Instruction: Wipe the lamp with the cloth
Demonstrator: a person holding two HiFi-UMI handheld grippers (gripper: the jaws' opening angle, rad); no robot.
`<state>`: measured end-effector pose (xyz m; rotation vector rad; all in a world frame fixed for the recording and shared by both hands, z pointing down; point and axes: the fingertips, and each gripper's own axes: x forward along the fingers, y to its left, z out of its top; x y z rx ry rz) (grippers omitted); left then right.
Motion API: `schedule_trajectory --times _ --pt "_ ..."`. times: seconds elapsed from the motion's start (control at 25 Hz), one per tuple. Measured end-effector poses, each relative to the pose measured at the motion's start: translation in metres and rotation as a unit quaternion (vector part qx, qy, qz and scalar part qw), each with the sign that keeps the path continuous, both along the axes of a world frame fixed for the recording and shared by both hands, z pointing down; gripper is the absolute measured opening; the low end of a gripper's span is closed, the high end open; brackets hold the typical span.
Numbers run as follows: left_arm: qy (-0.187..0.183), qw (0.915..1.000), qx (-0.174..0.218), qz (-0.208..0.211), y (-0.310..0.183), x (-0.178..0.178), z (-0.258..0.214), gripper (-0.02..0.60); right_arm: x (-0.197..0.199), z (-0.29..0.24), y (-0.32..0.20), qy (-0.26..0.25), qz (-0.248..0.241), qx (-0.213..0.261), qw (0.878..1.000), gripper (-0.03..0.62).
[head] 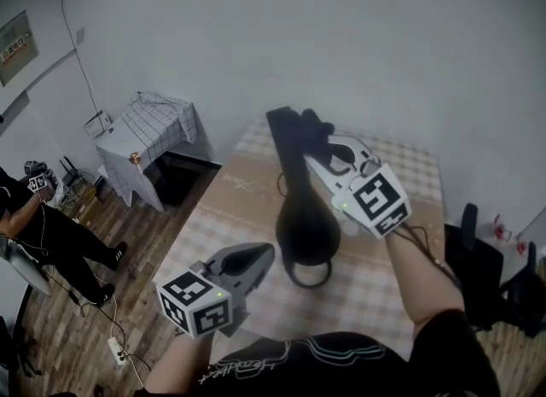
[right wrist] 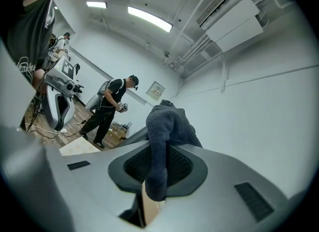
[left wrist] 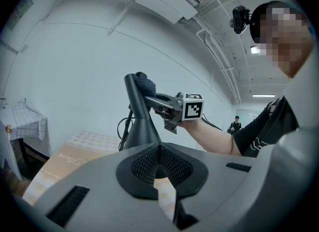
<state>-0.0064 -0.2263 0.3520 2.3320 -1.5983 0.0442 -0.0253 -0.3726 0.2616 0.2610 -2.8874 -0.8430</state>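
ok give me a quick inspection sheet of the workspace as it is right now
surface: table covered by a checked tablecloth, no spills seen
job's things: black lamp standing on the table; dark cloth held against its top end
clutter: nothing seen on the table
grippers: right gripper shut on the cloth; left gripper jaws together, empty, low near the lamp's base
cables: lamp cord looping behind the stem; power strip with leads on the floor
surroundings: draped side table, a person standing at the left, dark chair at the right
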Motion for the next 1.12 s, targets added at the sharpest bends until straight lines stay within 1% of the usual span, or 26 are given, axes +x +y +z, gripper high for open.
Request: schedule_trajectory --times 0.44,0.84,1.12 --pt "0.001 1.0 -0.002 0.001 0.006 0.014 0.005 -0.002 0.012 0.024 0.009 0.023 -0.007 0.002 1.0 0.057" --pt "0.003 1.0 -0.001 0.005 0.007 0.031 0.008 -0.002 0.028 0.052 0.019 0.056 -0.018 0.009 0.998 0.057" --pt "0.012 0.9999 0.0 0.004 0.009 0.039 0.011 -0.002 0.038 0.07 0.026 0.07 -0.031 -0.001 0.997 0.057"
